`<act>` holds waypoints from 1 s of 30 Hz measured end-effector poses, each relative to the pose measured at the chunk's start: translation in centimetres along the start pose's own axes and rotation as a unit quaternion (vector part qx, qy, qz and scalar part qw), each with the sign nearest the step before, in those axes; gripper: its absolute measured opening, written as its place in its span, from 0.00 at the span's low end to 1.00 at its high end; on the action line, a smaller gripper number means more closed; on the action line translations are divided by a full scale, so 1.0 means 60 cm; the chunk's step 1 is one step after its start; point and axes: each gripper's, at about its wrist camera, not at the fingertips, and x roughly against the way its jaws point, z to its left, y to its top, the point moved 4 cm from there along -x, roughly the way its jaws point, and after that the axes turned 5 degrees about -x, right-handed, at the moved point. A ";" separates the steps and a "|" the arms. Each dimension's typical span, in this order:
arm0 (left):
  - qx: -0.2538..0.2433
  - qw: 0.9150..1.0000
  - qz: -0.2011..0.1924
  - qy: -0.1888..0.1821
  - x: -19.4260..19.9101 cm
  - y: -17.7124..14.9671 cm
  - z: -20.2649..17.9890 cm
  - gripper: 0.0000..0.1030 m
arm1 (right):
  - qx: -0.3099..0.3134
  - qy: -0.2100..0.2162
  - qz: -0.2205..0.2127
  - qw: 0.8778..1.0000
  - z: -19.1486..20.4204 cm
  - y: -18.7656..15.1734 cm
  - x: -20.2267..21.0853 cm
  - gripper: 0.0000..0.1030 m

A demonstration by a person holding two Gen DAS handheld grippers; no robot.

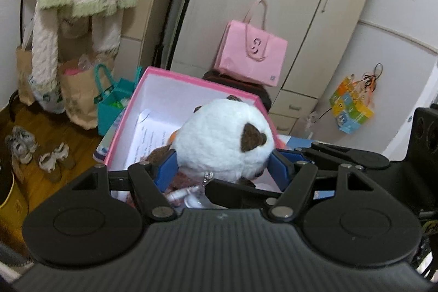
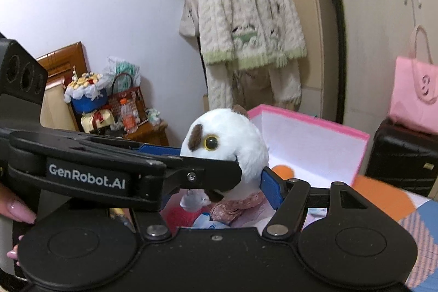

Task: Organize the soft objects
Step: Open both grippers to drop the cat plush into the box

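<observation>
A white plush toy [image 1: 224, 138] with brown ears, a yellow eye and a pink scarf is held up in front of an open pink box [image 1: 153, 100]. My left gripper [image 1: 223, 168] is shut on the toy's head, blue pads pressed on both sides. In the right wrist view the same toy [image 2: 227, 147] sits between my right gripper's [image 2: 219, 179] blue fingers [image 2: 269, 188], also gripped at the head. The left gripper crosses that view from the left [image 2: 109, 168], hiding the right gripper's left finger. The pink box [image 2: 314, 127] stands behind, white inside, with papers in it.
A fluffy cream cardigan [image 2: 246, 18] hangs on a rack. A pink handbag [image 1: 251, 54] sits on a dark case by the wardrobe [image 1: 301, 4]. Paper and teal bags [image 1: 109, 97] and shoes [image 1: 32, 149] lie on the wooden floor. A patterned bedspread [image 2: 397, 210] lies below.
</observation>
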 end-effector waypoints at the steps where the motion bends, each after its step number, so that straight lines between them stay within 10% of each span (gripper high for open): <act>1: 0.004 1.000 0.008 0.001 -0.004 -0.003 0.005 0.68 | -0.001 0.002 0.009 1.000 0.001 -0.001 -0.009 0.70; 30: -0.039 0.998 -0.028 0.051 0.117 -0.035 -0.063 0.72 | 0.050 -0.130 -0.021 0.990 0.036 -0.057 0.148 0.75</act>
